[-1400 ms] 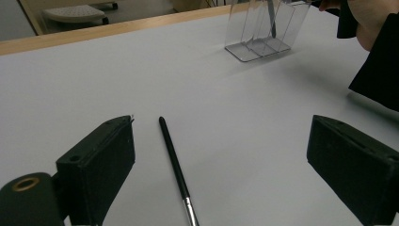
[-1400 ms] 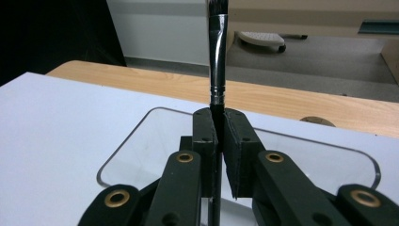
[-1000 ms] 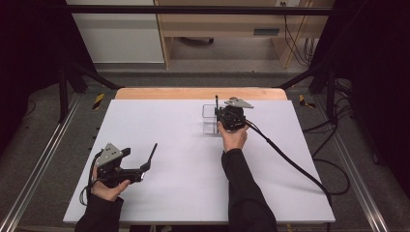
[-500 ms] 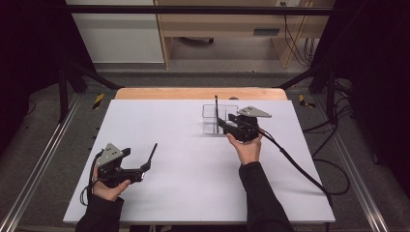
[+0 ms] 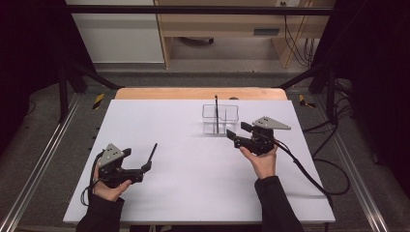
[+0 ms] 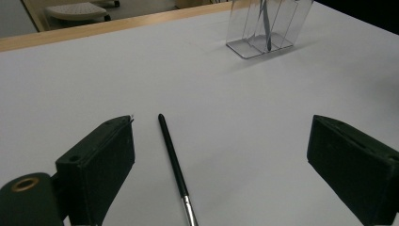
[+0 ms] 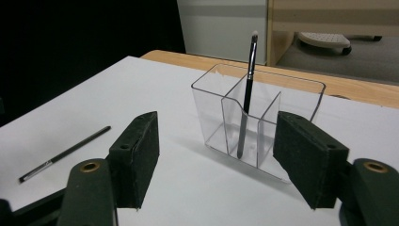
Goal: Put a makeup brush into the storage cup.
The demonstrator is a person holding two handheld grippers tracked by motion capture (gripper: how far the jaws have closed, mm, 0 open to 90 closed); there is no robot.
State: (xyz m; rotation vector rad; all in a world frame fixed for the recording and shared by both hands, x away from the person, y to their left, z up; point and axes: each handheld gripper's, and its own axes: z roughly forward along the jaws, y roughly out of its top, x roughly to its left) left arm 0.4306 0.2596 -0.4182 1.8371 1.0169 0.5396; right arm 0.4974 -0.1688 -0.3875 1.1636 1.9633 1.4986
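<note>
A clear plastic organizer (image 5: 227, 113) stands at the back middle of the white table, and a black makeup brush (image 5: 216, 107) stands upright in one of its compartments. A second black brush (image 5: 152, 152) lies flat on the table at the front left. My left gripper (image 5: 143, 169) is open just behind it; in the left gripper view this brush (image 6: 171, 155) lies between the wide-apart jaws, closer to the left one. My right gripper (image 5: 235, 133) is open with nothing in it, a short way right of the organizer (image 7: 254, 122), facing it.
The white table (image 5: 193, 193) has a wooden strip (image 5: 193, 93) along its far edge. My right gripper's cable (image 5: 309, 176) trails off the table's right side. The lying brush (image 7: 66, 153) is far left in the right gripper view.
My right gripper has drawn back from the organizer, to the right and toward the person, leaving the brush upright in it. The left gripper has not moved.
</note>
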